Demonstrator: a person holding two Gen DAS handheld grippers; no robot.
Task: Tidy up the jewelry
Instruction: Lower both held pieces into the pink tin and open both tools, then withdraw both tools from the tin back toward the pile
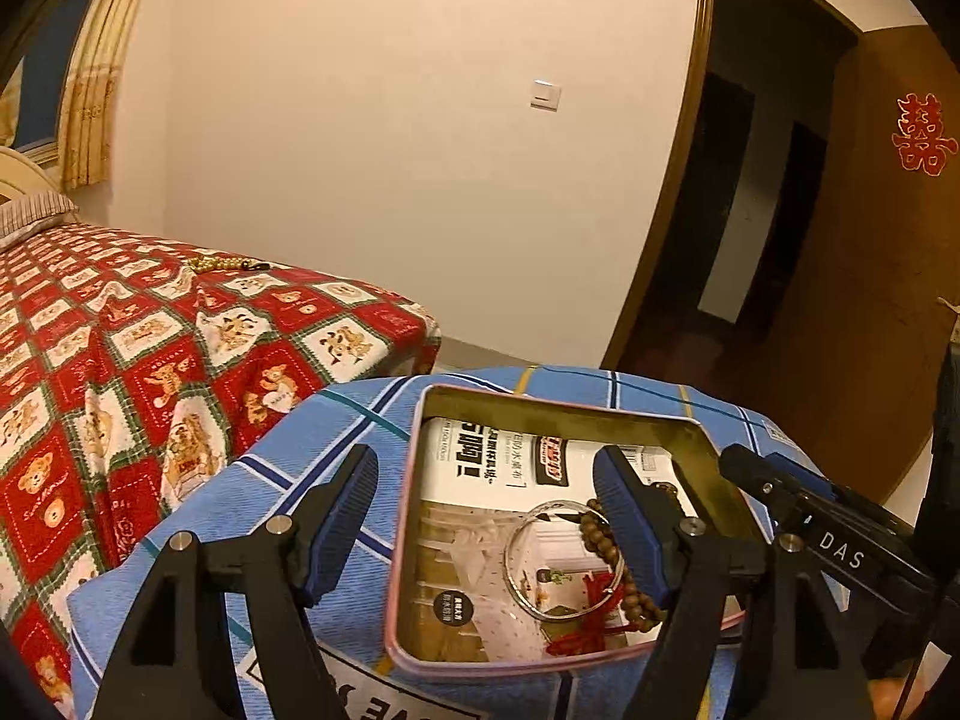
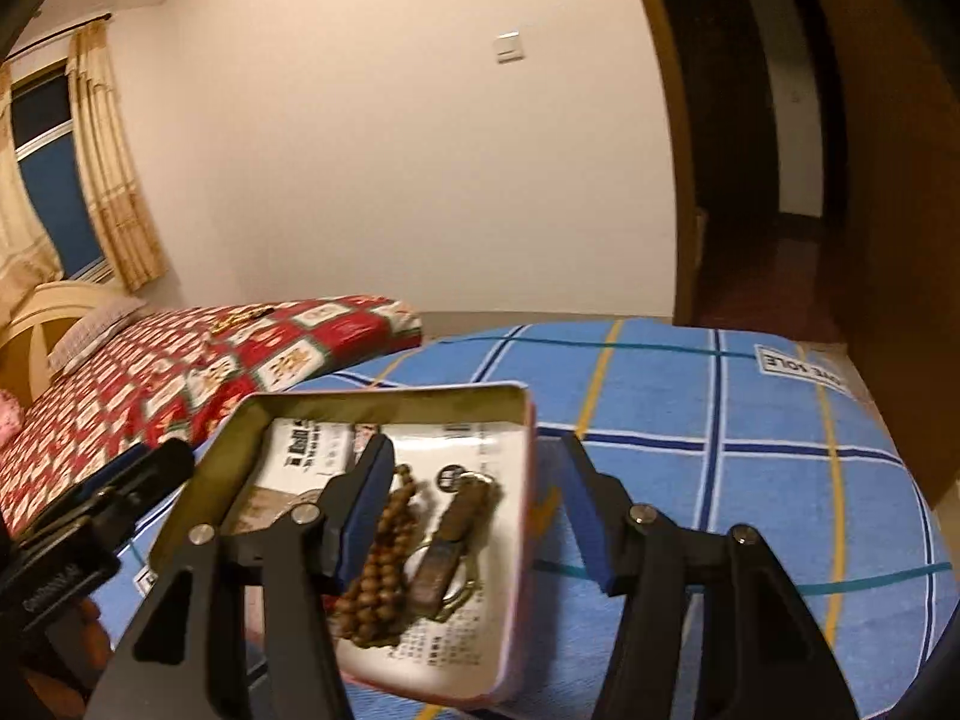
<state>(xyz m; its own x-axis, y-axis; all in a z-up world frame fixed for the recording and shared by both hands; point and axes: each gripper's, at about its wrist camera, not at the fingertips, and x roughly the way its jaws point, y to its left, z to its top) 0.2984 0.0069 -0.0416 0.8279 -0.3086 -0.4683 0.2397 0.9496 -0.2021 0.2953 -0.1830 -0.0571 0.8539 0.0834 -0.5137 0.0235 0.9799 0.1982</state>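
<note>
A plain cream wall [image 1: 372,138] runs across the room, warm under yellowish indoor light, with a white light switch [image 1: 545,95] mounted on it. To the left, gold curtains [image 2: 114,180] frame a window [image 2: 57,198] that shows dark blue. A bed [image 1: 120,372] with a red and white teddy-bear cover stands below it, a striped pillow [image 1: 30,213] against its pale headboard [image 2: 54,306]. To the right, a brown wooden door frame [image 1: 678,180] opens onto a dark hallway [image 1: 762,192]. A red paper ornament [image 1: 923,133] hangs on the open door.
</note>
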